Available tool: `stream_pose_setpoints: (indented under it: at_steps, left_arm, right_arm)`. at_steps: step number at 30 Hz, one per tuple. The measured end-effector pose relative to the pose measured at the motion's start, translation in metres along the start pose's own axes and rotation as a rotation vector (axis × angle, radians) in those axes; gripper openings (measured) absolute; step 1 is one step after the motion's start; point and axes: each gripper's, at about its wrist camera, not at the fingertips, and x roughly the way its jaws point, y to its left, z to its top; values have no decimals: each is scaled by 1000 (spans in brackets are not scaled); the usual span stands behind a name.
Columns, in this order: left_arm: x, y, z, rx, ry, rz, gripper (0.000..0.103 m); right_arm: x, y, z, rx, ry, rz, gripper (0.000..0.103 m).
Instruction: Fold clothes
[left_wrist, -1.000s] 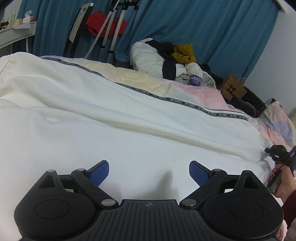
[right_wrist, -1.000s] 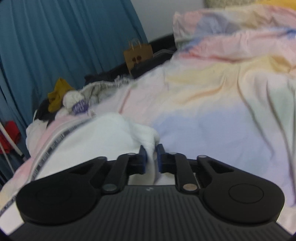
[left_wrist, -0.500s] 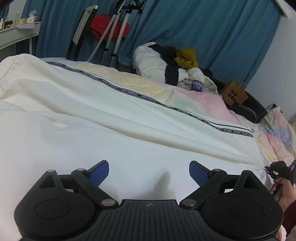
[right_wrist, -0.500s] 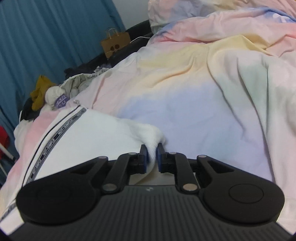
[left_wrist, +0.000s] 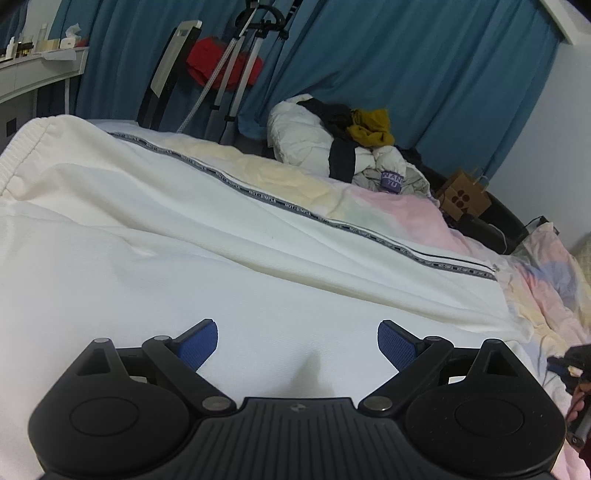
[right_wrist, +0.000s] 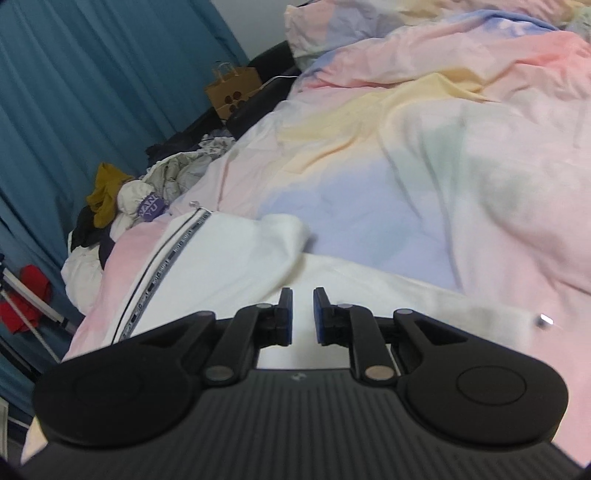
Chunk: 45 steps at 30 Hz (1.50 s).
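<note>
Bed (right_wrist: 388, 166): pastel duvet, blue curtains (left_wrist: 406, 74) behind.
White trousers (left_wrist: 184, 240): spread flat beneath both claws.
Left claw (left_wrist: 297, 341): wide open, empty.
Right claw (right_wrist: 303, 315): narrowly parted, gripping nothing.

1. "NOT SIMPLE" repeats along the grey woven tape (left_wrist: 280, 201) sewn down the white garment (left_wrist: 147, 229).
2. "WANG YU", possibly, in pale letters on a purple cuff (left_wrist: 391, 181) in the laundry pile (left_wrist: 332, 147).
</note>
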Motion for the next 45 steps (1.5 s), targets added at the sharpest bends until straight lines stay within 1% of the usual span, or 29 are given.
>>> stream_pose_setpoints:
  at_steps: [3, 5, 6, 7, 8, 9, 10, 12, 17, 19, 23, 26, 29, 31, 32, 34, 35, 37, 38, 40, 42, 44, 45]
  left_arm:
    - [-13, 2, -1, -24, -19, -6, 95]
    - [-22, 5, -1, -42, -32, -7, 95]
    - [-27, 7, 0, -51, -38, -5, 95]
    - [-31, 9, 0, -59, -45, -3, 95]
    - [-35, 11, 0, -68, -51, 0, 95]
    - [-38, 14, 0, -77, -57, 3, 95]
    - [-41, 16, 0, -87, -62, 6, 95]
    - [-45, 20, 1, -105, -68, 8, 96]
    - [-52, 27, 2, -134, -78, 13, 96]
    - [-53, 28, 2, -137, -79, 18, 96]
    - [-53, 27, 1, -148, -76, 25, 96]
    - [-53, 29, 1, -158, -73, 29, 96]
    - [-52, 30, 1, -169, -69, 33, 96]
    - [-50, 31, 0, -178, -65, 36, 96]
    - [-49, 31, 0, -182, -63, 38, 96]
    - [-48, 31, -1, -187, -61, 42, 96]
    - [-48, 30, -1, -190, -61, 43, 96]
    - [-47, 30, -1, -193, -60, 45, 96]
    - [-47, 31, -1, -194, -59, 46, 96]
    - [-46, 31, -1, -196, -58, 48, 96]
    - [-45, 32, -1, -197, -57, 50, 96]
    - [-44, 32, -1, -198, -54, 52, 96]
    - [-43, 31, -2, -198, -52, 52, 96]
  right_arm:
    - [-13, -12, 0, 31, -6, -53, 16]
    - [-19, -19, -1, 60, -14, -92, 20]
    - [-23, -22, -1, 76, -20, -109, 28]
    - [-25, -24, -2, 85, -28, -130, 39]
    - [-28, -26, -3, 92, -37, -152, 46]
    - [-30, -28, -4, 93, -49, -182, 56]
    - [-32, -29, -4, 91, -63, -213, 64]
    - [-35, -30, -4, 72, -94, -282, 64]
    - [-28, -42, -4, 72, -93, -399, 64]
    - [-19, -49, -6, 98, -58, -403, 64]
    - [-1, -62, -12, 177, 24, -344, 64]
    - [5, -66, -16, 217, 43, -332, 65]
    - [4, -68, -15, 221, 33, -311, 65]
    - [0, -68, -14, 233, 5, -280, 65]
    - [-2, -66, -12, 238, -10, -249, 65]
    - [-7, -59, -9, 217, -36, -153, 62]
    - [-9, -54, -8, 193, -49, -150, 62]
    - [-12, -48, -9, 161, -64, -222, 63]
    - [-11, -49, -9, 162, -58, -259, 63]
    - [-7, -59, -11, 196, -25, -329, 63]
    - [-2, -73, -14, 241, 8, -418, 63]
    - [2, -83, -17, 275, 39, -457, 64]
    - [5, -86, -18, 285, 52, -446, 64]
